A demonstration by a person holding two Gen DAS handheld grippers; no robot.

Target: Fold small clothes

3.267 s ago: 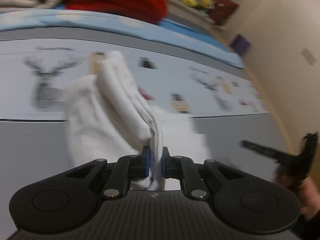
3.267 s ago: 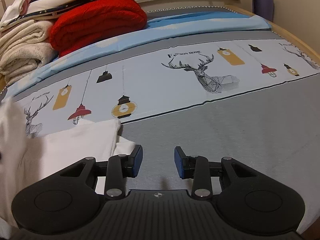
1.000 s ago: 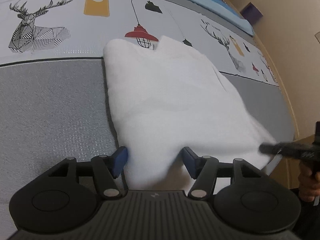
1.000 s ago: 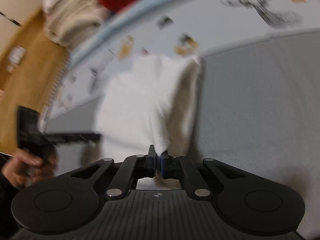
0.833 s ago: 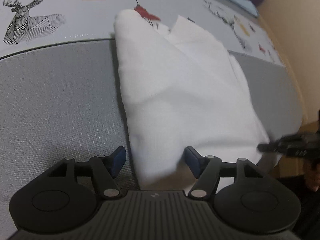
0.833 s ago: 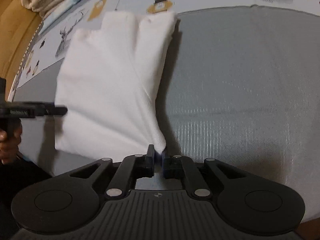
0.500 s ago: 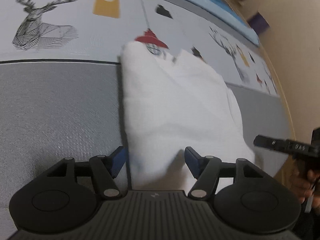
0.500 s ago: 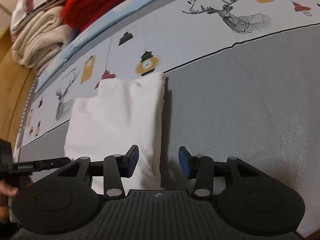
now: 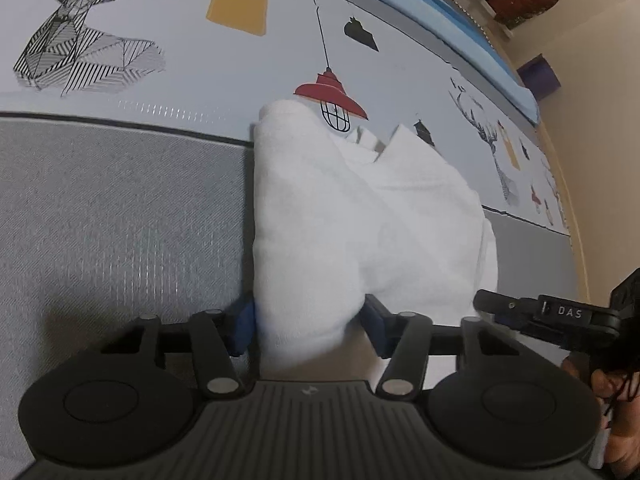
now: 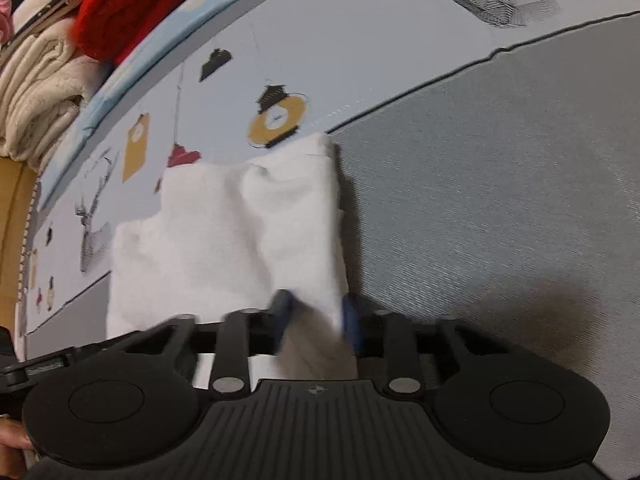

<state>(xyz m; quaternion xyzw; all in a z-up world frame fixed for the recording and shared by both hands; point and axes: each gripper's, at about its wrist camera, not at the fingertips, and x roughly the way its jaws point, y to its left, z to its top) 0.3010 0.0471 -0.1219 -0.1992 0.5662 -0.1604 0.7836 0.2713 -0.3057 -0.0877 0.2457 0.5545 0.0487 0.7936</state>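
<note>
White garment (image 9: 352, 220), lengthwise away from camera

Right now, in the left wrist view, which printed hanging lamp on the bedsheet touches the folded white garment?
The red lamp: the folded white garment reaches its wire cage. The yellow one hangs apart.

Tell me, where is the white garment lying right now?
In both wrist views the white garment lies on the bed cover, straddling its grey band and lamp-printed strip, its near edge between both grippers' closing jaws.

- "DAS" stood in pale letters on the black right gripper (image 9: 560, 314), seen at the right edge of the left wrist view.
</note>
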